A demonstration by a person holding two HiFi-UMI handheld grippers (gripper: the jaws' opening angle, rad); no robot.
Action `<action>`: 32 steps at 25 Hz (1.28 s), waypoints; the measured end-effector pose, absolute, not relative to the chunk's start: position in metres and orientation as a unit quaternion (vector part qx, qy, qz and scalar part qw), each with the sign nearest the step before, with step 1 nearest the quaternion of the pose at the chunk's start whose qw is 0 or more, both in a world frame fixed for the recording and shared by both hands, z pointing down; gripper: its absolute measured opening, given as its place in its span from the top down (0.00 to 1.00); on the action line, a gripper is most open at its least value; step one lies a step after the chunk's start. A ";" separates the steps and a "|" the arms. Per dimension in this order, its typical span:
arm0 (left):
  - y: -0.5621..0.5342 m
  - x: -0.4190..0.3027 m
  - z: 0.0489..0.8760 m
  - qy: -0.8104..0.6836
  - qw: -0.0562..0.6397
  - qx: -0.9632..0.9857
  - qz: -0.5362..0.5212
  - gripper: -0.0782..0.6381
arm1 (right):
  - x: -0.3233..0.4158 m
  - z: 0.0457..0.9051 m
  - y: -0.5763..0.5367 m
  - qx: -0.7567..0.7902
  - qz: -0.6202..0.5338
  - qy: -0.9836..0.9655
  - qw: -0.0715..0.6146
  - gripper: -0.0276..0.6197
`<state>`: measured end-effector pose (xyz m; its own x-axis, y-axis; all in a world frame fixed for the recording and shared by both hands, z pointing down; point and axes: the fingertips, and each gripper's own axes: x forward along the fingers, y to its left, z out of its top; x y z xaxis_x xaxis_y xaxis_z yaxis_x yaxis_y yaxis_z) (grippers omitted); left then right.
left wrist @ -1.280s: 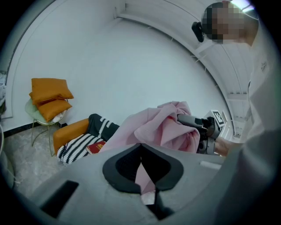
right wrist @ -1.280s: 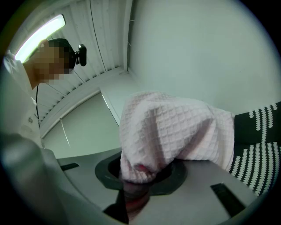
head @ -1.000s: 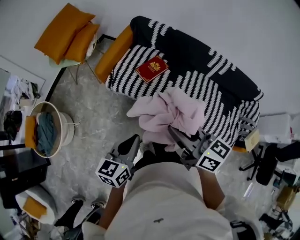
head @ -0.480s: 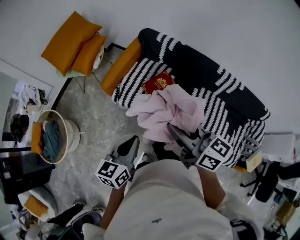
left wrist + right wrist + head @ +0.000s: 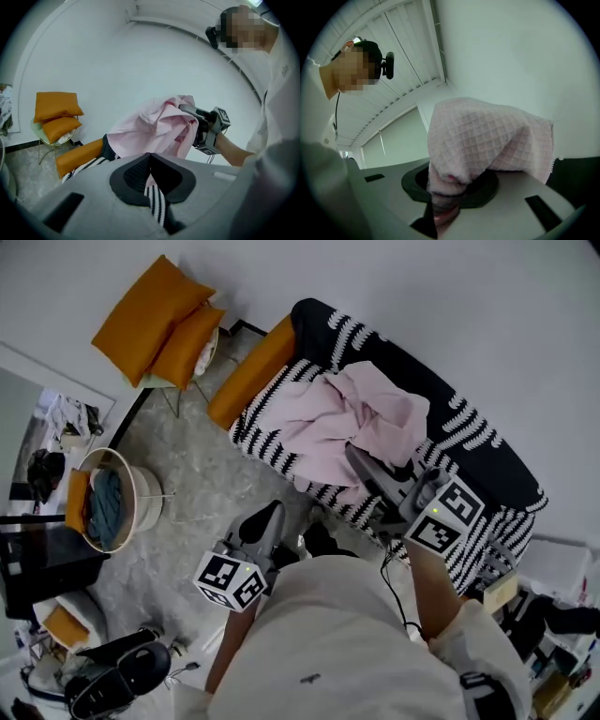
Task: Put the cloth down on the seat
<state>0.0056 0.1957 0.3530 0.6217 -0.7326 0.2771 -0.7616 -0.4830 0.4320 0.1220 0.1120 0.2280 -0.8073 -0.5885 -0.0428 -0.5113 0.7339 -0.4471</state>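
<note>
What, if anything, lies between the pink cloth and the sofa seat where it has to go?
Nothing visible does. The cloth, pinched in the right gripper, hangs spread right over the striped sofa seat. It covers the cushion beneath it, so whatever might lie under there cannot be seen.

Left gripper jaws closed tip to tip, nothing clamped. Beyond them, right gripper holds a crumpled pale-pink cloth above the black-and-white striped sofa. Two stacked orange cushions far left.
</note>
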 end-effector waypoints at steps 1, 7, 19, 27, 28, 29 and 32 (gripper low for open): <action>0.194 0.006 0.354 -0.436 0.265 0.860 0.029 0.87 | 0.123 0.228 0.104 -0.296 -0.210 0.927 0.091 0.82; 0.188 -0.001 0.355 -0.444 0.267 0.854 0.036 0.88 | 0.124 0.223 0.054 -0.310 -0.205 0.923 0.098 0.82; 0.147 -0.036 0.371 -0.415 0.284 0.864 0.041 0.88 | 0.085 0.217 -0.035 -0.354 -0.174 0.914 0.090 0.82; 0.092 -0.074 0.367 -0.369 0.280 0.885 0.046 0.87 | 0.047 0.232 -0.104 -0.383 -0.169 0.905 0.072 0.82; 0.085 -0.081 0.368 -0.364 0.280 0.887 0.049 0.87 | 0.043 0.236 -0.113 -0.387 -0.168 0.904 0.071 0.82; 0.078 -0.088 0.369 -0.360 0.279 0.889 0.052 0.87 | 0.038 0.241 -0.121 -0.391 -0.166 0.903 0.069 0.82; 0.057 -0.110 0.372 -0.349 0.277 0.893 0.057 0.87 | 0.026 0.252 -0.145 -0.400 -0.166 0.899 0.067 0.82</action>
<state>-0.1103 0.0566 0.3725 0.7502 -0.5912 0.2961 -0.6549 -0.6030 0.4554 0.0264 -0.1449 0.2520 -0.6718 -0.7406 0.0129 -0.6964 0.6256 -0.3516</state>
